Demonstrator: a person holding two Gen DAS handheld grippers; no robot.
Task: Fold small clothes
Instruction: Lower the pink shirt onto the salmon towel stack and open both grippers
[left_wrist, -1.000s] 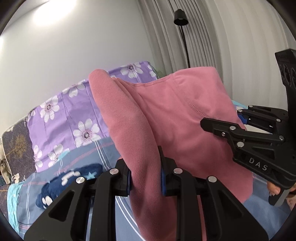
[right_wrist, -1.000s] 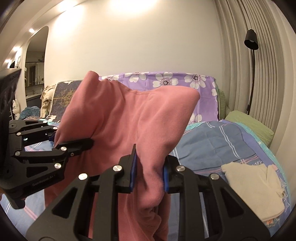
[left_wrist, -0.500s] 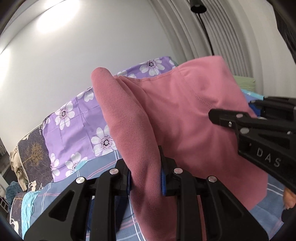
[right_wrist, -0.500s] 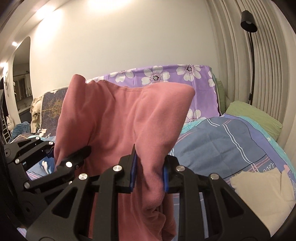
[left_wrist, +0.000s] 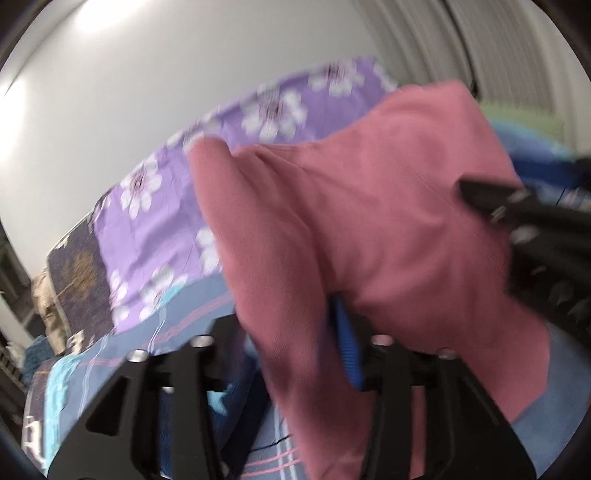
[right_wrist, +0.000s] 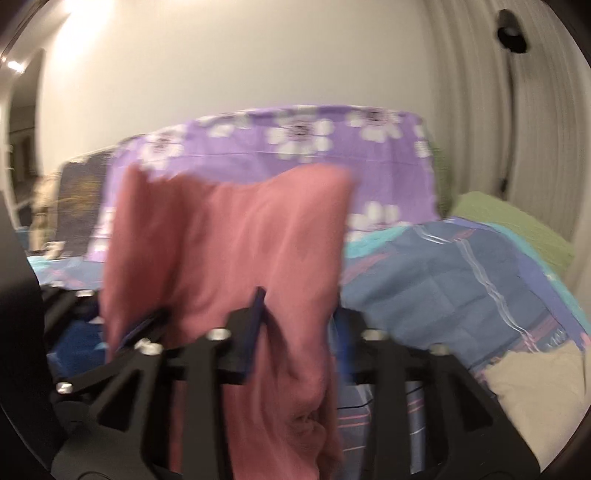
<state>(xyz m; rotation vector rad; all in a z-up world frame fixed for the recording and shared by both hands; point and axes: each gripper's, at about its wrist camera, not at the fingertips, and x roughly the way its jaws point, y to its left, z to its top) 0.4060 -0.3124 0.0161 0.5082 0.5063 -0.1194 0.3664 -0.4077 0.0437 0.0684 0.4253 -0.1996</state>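
A pink garment (left_wrist: 369, 229) hangs in the air above the bed, held at two points. My left gripper (left_wrist: 295, 343) is shut on its left edge; the cloth falls between the jaws and hides the left pad. My right gripper (right_wrist: 295, 325) is shut on the garment's right edge (right_wrist: 236, 251). In the left wrist view the right gripper (left_wrist: 535, 221) reaches in from the right against the cloth. In the right wrist view the left gripper (right_wrist: 110, 332) shows at lower left. Both views are blurred by motion.
Below lies a bed with a blue striped cover (right_wrist: 461, 280). A purple flowered pillow (right_wrist: 295, 140) stands at the wall, a green pillow (right_wrist: 517, 229) at the right. A beige garment (right_wrist: 535, 398) lies at lower right. A floor lamp (right_wrist: 511, 26) stands by the curtain.
Both grippers have dropped toward the bed with the pink garment still held; the bed and pillows sit higher in both views and the frames have become blurred.
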